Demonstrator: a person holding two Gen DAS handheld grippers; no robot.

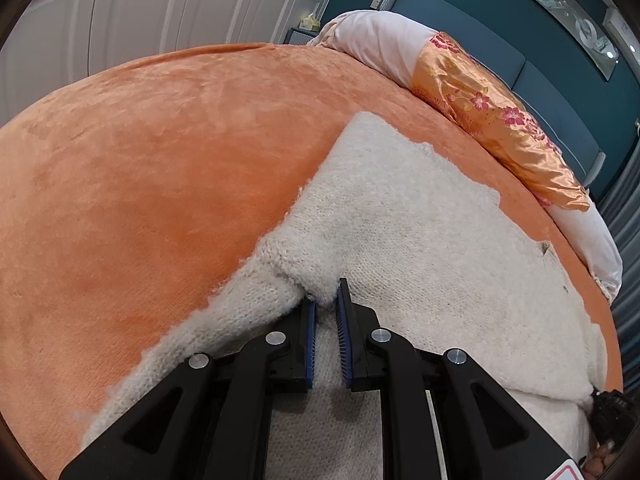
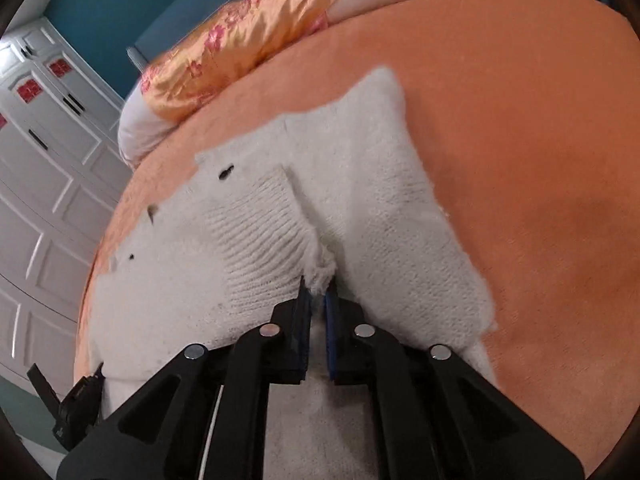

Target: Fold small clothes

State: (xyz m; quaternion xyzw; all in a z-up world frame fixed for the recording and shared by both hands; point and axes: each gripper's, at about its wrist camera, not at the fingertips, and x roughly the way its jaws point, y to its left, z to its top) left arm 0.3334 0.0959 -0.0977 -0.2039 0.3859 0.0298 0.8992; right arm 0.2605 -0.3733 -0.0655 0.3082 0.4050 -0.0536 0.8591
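A fuzzy cream knitted garment [image 1: 400, 216] lies spread on an orange plush bedspread [image 1: 140, 168]. My left gripper [image 1: 326, 298] is shut on a pinched fold of the garment near its left edge, where a ribbed part hangs toward me. In the right wrist view the same cream garment [image 2: 360, 184] shows a ribbed cuff and small dark buttonholes along its left edge. My right gripper [image 2: 318, 290] is shut on a tuft of the knit just beside that ribbed cuff. The other gripper [image 2: 78, 404] shows as a black shape at the lower left.
A rolled orange floral satin quilt with white ends [image 1: 492, 120] lies along the far side of the bed, against a blue padded headboard [image 1: 472, 32]. White panelled wardrobe doors [image 2: 44, 184] stand beside the bed. Bare orange bedspread [image 2: 540, 160] stretches right of the garment.
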